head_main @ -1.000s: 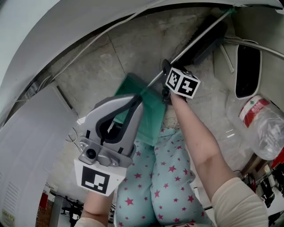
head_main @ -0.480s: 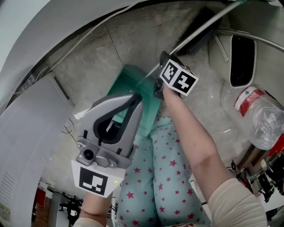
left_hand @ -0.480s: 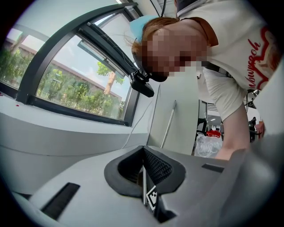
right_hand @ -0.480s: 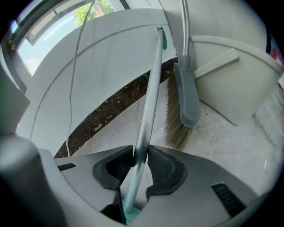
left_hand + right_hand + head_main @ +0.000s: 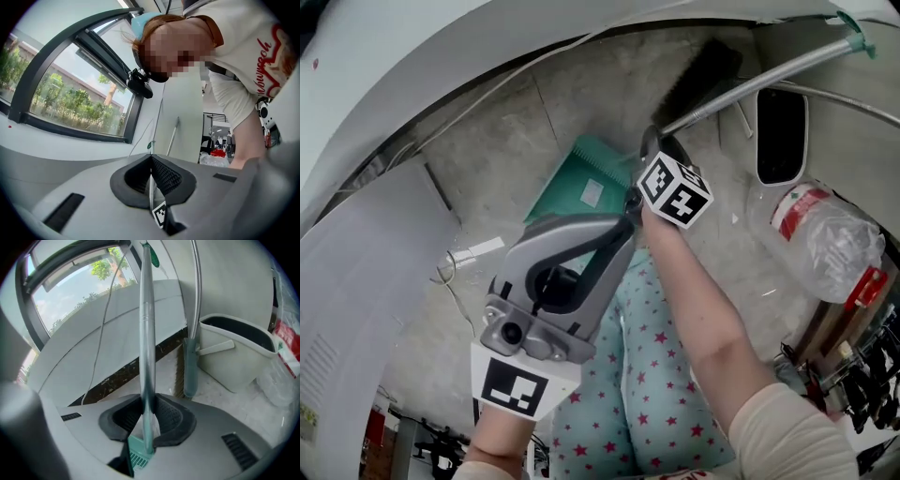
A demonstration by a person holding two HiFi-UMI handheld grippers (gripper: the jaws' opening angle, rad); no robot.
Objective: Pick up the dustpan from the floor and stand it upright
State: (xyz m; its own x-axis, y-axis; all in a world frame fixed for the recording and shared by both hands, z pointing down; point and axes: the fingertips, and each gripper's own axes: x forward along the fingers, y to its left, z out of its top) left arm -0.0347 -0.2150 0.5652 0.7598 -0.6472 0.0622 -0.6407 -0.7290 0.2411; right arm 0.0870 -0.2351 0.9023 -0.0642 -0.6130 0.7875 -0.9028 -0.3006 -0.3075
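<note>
right gripper (image 5: 147,404) is clamping the dustpan handle (image 5: 146,333), pads pressing on the silver tube from both sides (jaws have just been closing onto it). only a small green corner of the dustpan (image 5: 581,187) is showing at the bottom centre of the right gripper view, the rest is sitting below the jaws, out of frame. in the head view the marker cube (image 5: 675,190) is hiding the grip point. the left gripper (image 5: 151,164) body is covering the pan's lower edge at frame centre, so can't tell whether the pan is touching the floor (image 5: 497,178). handle is running from the pan to the upper right corner, tip cut off by the frame edge. left gripper is facing a window (image 5: 70,98), jaws together, nothing between them. a person (image 5: 234,56) is leaning in at the top of that view, partly cropped. in the head view the pan is lying just left of the right gripper and just above the left gripper's tips. broom (image 5: 190,366) is leaning right of the handle, near but apart, with a white bin (image 5: 239,355) just beside it. crinkled plastic bag (image 5: 825,248) is crowding the right edge. bare floor is showing left of the pan up to the curved white wall (image 5: 441,56). star-print trousers (image 5: 661,375) are filling the bottom centre.
</note>
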